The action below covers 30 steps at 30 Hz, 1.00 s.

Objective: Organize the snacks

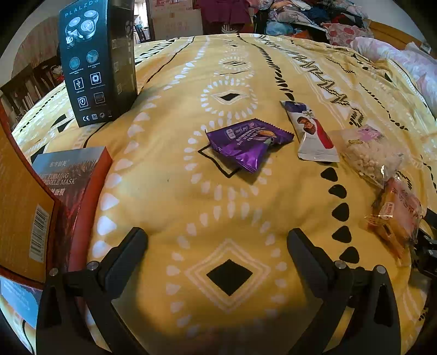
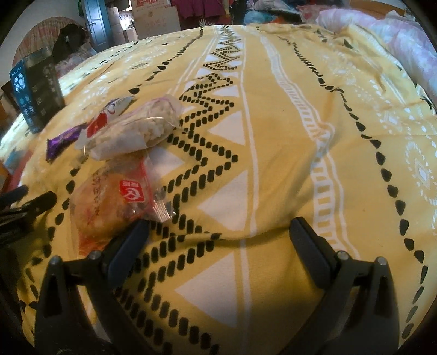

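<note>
Several snack packets lie on a yellow patterned bedspread (image 1: pixel 169 169). In the left wrist view a purple packet (image 1: pixel 245 144) sits mid-bed, then a white and red packet (image 1: pixel 311 133), a clear bag of pale puffed pieces (image 1: pixel 368 155) and an orange pastry packet (image 1: pixel 396 215) at the right. My left gripper (image 1: pixel 218 240) is open and empty, short of the purple packet. In the right wrist view the pastry packet (image 2: pixel 109 196) lies just ahead of the left finger, with the puffed bag (image 2: pixel 136 131) and purple packet (image 2: pixel 62 142) beyond. My right gripper (image 2: pixel 218 229) is open and empty.
A tall black shaver box (image 1: pixel 98 62) stands upright at the back left. A red and grey mask box (image 1: pixel 71 177) and an orange box (image 1: pixel 21 213) lie at the left edge. Piled clothes (image 1: pixel 300 16) and pink bedding (image 1: pixel 404 57) sit at the far side.
</note>
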Motion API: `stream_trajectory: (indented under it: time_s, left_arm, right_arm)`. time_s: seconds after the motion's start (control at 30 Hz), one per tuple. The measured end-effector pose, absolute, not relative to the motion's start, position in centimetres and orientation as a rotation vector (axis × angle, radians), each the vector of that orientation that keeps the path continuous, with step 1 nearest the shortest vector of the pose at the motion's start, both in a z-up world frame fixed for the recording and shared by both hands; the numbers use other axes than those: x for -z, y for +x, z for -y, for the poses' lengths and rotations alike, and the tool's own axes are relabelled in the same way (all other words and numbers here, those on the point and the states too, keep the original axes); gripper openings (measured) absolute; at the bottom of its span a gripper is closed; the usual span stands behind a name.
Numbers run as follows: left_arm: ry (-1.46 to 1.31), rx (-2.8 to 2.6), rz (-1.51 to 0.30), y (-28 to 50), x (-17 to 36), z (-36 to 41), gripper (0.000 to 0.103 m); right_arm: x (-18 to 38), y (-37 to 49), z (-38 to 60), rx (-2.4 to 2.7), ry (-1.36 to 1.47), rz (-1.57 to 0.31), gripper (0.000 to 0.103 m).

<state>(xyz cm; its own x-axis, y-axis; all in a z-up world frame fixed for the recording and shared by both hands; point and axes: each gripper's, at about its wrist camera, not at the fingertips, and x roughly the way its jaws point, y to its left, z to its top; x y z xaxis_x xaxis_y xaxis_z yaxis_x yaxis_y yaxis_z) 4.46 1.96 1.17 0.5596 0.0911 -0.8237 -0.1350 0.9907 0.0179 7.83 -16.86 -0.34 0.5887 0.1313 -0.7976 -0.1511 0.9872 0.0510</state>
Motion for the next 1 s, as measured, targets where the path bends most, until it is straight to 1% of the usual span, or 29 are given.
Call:
stream_trajectory:
  time_s: [1.0]
  left_arm:
    - [-0.045,-0.136,-0.964,4.58,-1.11,-1.91,0.103]
  right_arm:
    - [0.44,7.86,17.03,-0.175,-0.012,-0.924,0.103]
